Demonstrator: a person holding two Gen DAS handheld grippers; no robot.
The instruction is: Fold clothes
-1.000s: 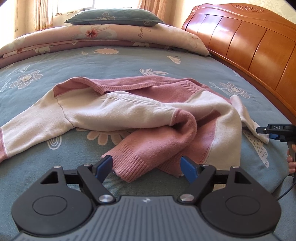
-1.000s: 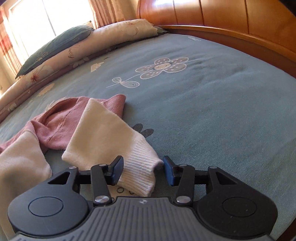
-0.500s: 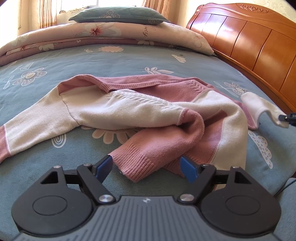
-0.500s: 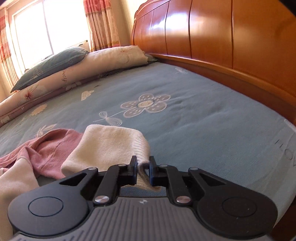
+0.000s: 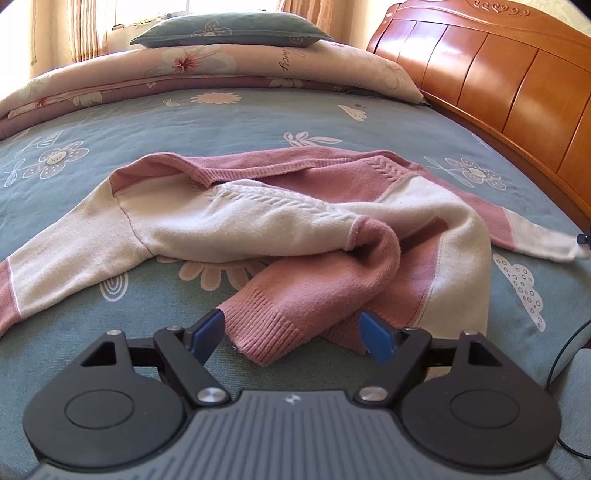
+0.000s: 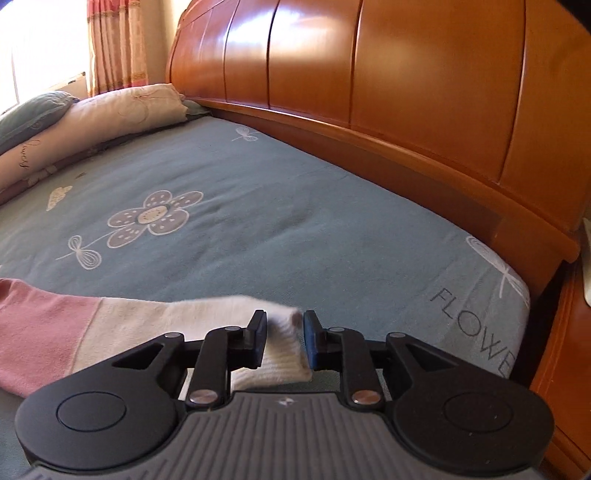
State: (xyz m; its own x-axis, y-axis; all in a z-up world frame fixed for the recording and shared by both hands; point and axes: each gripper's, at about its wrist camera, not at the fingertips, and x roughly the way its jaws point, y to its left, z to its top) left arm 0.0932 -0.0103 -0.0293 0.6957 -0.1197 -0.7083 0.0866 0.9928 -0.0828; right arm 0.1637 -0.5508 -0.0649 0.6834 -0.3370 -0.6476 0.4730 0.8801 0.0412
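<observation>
Since a second ago your right gripper has closed on the white cuff and drawn it out toward the headboard: the sleeve that lay bunched beside the sweater now stretches in a straight line across the bedspread. Its jaws have just been easing apart a little, with the cuff between them. Both pads seem to touch the ribbing, though blur at the cuff's tip makes the contact hard to judge.

Your left gripper has not shifted. Its jaws stand wide, straddling the pink ribbed hem without pressing on it. That hem has barely changed.

The sweater lies crumpled in the middle of the bed, pink and white, its long axis running left to right in the left view. One sleeve reaches to the left edge of that view; the other runs right, pink then white, to the far right edge, where the cuff is held. The neckline faces away from you, toward the quilt and the pillow on top of it. The lower body is folded up and rumpled near your left gripper.
</observation>
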